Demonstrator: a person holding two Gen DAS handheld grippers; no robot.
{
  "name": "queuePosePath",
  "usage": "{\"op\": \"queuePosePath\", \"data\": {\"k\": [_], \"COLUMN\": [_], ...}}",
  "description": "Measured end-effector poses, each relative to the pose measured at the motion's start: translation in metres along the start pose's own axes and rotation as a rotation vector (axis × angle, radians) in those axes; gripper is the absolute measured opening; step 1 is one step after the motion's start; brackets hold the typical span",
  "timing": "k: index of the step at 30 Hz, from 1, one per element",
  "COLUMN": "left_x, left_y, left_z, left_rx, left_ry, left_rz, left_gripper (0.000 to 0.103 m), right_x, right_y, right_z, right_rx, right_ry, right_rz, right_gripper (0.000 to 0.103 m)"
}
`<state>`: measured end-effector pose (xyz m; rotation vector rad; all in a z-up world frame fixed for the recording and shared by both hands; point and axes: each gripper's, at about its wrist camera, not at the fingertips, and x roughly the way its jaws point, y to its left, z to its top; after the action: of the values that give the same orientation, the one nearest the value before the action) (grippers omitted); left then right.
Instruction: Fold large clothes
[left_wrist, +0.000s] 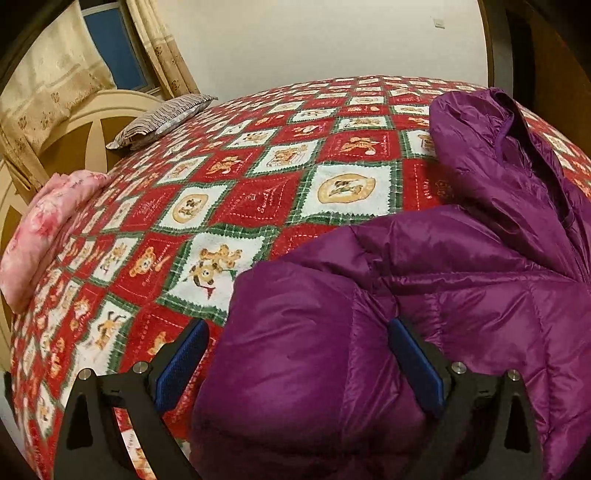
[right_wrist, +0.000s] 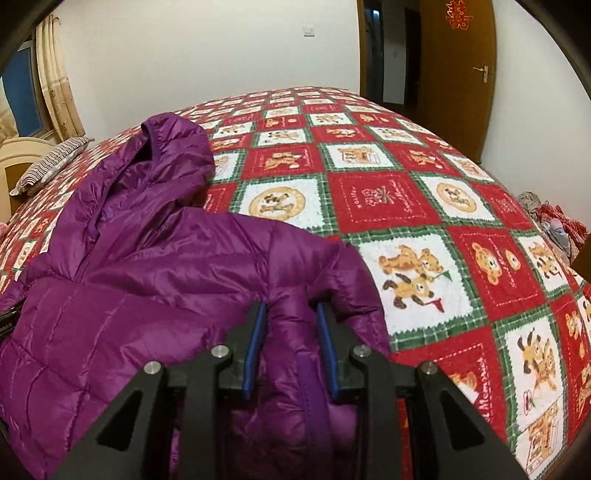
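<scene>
Left wrist view: left claw (left_wrist: 297, 354) spread wide, purple jacket (left_wrist: 424, 288) bulging between its pads, lower right of frame, on the bed (left_wrist: 236, 206).

Right wrist view: right claw (right_wrist: 291, 332) narrowed, clamping a jacket fold, lower centre.

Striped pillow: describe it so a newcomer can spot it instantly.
Start at the bed's red teddy-bear quilt and follow it to the headboard end. The striped pillow lies at the quilt's edge there: grey zebra-like stripes, unlike the pink floral bundle nearer the camera.

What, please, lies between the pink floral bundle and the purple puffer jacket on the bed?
Only bare red-and-white bear-patterned bedspread separates the pink floral bundle from the purple puffer jacket, as the left wrist view shows.
</scene>
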<state>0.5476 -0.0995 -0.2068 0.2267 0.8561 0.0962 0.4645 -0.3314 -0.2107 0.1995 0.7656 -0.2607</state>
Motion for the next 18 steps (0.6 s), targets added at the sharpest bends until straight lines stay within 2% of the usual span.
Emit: {"op": "queuePosePath", "data": {"k": [2,3,5,6,7,9,10,12,15,18], "left_x": [-0.01,-0.022,-0.048,-0.056,-0.058,-0.046,-0.037,-0.017,0.018,0.046], "left_y": [0.003,0.008,0.019,0.02,0.02,0.013,0.009,-0.006,-0.031,-0.055], "left_z": [0.008,0.013,0.034,0.049,0.062,0.095,0.108,0.138,0.18,0.202], "left_rx": [0.025,0.022,0.01,0.009,0.005,-0.023,-0.037,-0.05,-0.039,-0.024], "left_ry": [0.034,0.016,-0.053,-0.076,-0.081,-0.052,-0.034,-0.018,-0.008,0.009], "left_rz": [0.024,0.02,-0.038,-0.083,-0.115,-0.231,-0.265,-0.277,-0.306,-0.332], "left_gripper": [0.098,0.098,0.098,0.098,0.098,0.098,0.098,0.098,0.098,0.098], "right_x": [0.002,0.001,-0.007,-0.013,-0.018,-0.019,-0.013,0.003,0.035,0.075], "right_y": [0.0,0.001,0.002,0.001,0.0,0.006,0.011,0.019,0.035,0.048], "right_z": [0.002,0.007,0.021,0.028,0.037,0.064,0.08,0.105,0.142,0.177], "right_rx": [-0.009,-0.043,-0.066,-0.061,-0.055,-0.055,-0.061,-0.069,-0.093,-0.091], "right_ry": [0.012,0.042,0.08,0.071,0.052,0.019,0.015,0.015,0.017,0.04], "right_rz": [0.002,0.003,0.051,0.086,0.113,0.154,0.199,0.253,0.282,0.289], "right_gripper": [0.032,0.034,0.045,0.059,0.073,0.082,0.081,0.081,0.081,0.082]}}
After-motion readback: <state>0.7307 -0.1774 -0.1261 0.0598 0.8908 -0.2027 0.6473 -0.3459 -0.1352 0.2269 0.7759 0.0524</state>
